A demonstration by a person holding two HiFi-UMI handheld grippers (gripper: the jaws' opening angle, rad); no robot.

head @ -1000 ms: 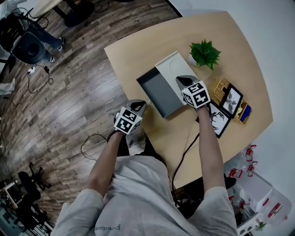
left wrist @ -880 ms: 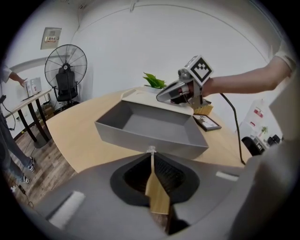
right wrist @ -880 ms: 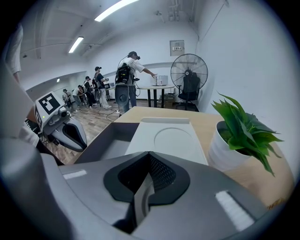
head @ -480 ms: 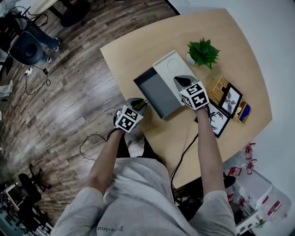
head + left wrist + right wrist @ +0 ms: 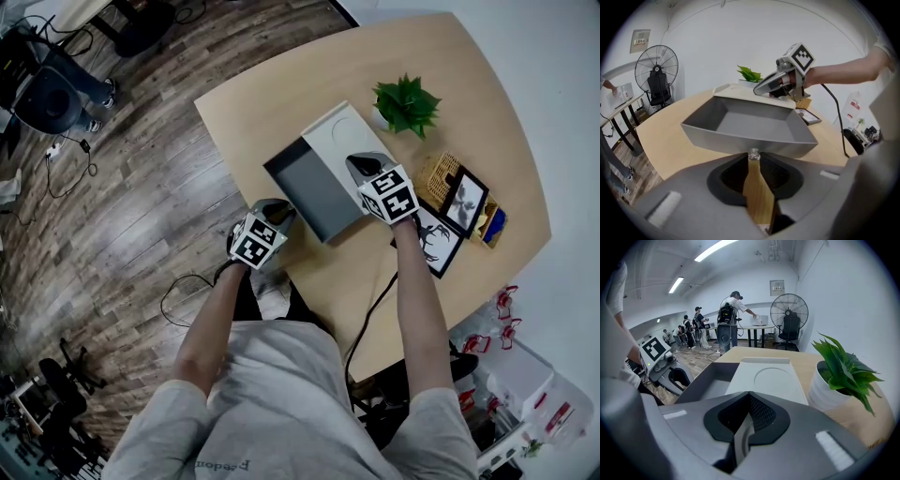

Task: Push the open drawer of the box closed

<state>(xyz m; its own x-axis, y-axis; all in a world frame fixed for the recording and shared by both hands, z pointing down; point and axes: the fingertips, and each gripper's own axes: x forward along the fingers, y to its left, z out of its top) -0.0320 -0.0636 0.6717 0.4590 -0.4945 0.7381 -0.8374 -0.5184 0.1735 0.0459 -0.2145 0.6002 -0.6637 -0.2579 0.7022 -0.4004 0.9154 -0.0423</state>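
Finding: the grey drawer [image 5: 314, 190] stands fully drawn out of the white box [image 5: 349, 139], which sits mid-table [image 5: 281, 84]. The drawer reaches toward the table's left edge, where the person stands.

The left gripper [image 5: 753, 154] has its jaws pressed together and empty. Its tip is at the middle of the drawer's front wall, though whether it touches or stops just short is not clear from its own view. The right gripper [image 5: 748, 393] is likewise closed on nothing, its tip down on the box lid.

Risks:
- If the right gripper bears too lightly, the push may slide the whole box toward the potted plant [image 5: 405, 101], which stands just beside its far end.
- A single narrow tip pushing off-centre could skew the drawer and bind it in its runners.
- The tip could ride up over the sloped front wall and slip into the drawer.
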